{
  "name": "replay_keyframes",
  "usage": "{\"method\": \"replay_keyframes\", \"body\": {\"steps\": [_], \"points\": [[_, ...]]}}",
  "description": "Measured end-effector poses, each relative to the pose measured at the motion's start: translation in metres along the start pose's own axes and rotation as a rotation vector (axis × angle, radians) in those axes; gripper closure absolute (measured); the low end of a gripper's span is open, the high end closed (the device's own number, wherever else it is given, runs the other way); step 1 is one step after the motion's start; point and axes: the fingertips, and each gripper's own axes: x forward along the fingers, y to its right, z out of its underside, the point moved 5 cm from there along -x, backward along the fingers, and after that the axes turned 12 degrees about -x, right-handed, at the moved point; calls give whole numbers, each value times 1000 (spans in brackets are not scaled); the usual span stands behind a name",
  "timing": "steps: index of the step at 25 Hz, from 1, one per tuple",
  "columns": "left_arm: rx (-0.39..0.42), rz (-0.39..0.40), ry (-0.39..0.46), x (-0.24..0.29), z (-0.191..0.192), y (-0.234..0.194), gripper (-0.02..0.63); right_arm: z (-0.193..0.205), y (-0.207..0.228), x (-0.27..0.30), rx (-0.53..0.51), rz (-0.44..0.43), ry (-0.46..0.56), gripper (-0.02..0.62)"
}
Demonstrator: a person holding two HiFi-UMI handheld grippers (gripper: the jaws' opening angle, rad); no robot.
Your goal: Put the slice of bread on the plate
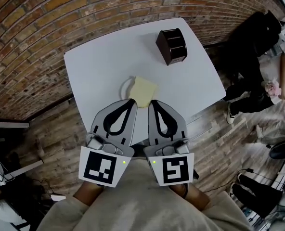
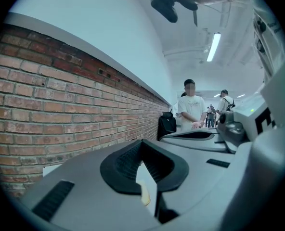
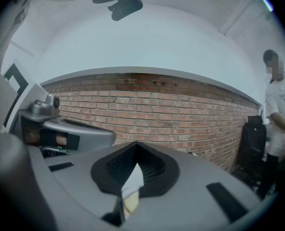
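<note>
A pale yellow slice of bread (image 1: 144, 90) lies on a white plate (image 1: 125, 86) near the middle of the white table (image 1: 99, 66). Both grippers hover side by side at the table's near edge, above the bread's near side. My left gripper (image 1: 132, 102) has its fingers together with nothing between them, and so does my right gripper (image 1: 153, 103). In the left gripper view the jaws (image 2: 141, 143) meet, and a sliver of bread (image 2: 145, 196) shows below through the slit. The right gripper view shows the same: closed jaws (image 3: 135, 144) and a bit of bread (image 3: 130, 203).
A black box-shaped appliance (image 1: 172, 45) stands at the table's far right. A brick wall (image 1: 46, 13) runs behind the table, with wooden floor around it. People stand and sit off to the right (image 1: 258, 100); one person (image 2: 193, 107) stands beyond the table.
</note>
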Motion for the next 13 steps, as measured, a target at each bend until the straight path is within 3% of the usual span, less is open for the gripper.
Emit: {"method": "replay_keyframes", "body": {"steps": [13], "points": [[11, 8, -6, 4, -1, 2, 597, -2, 6, -1, -12, -18, -8, 589]]}}
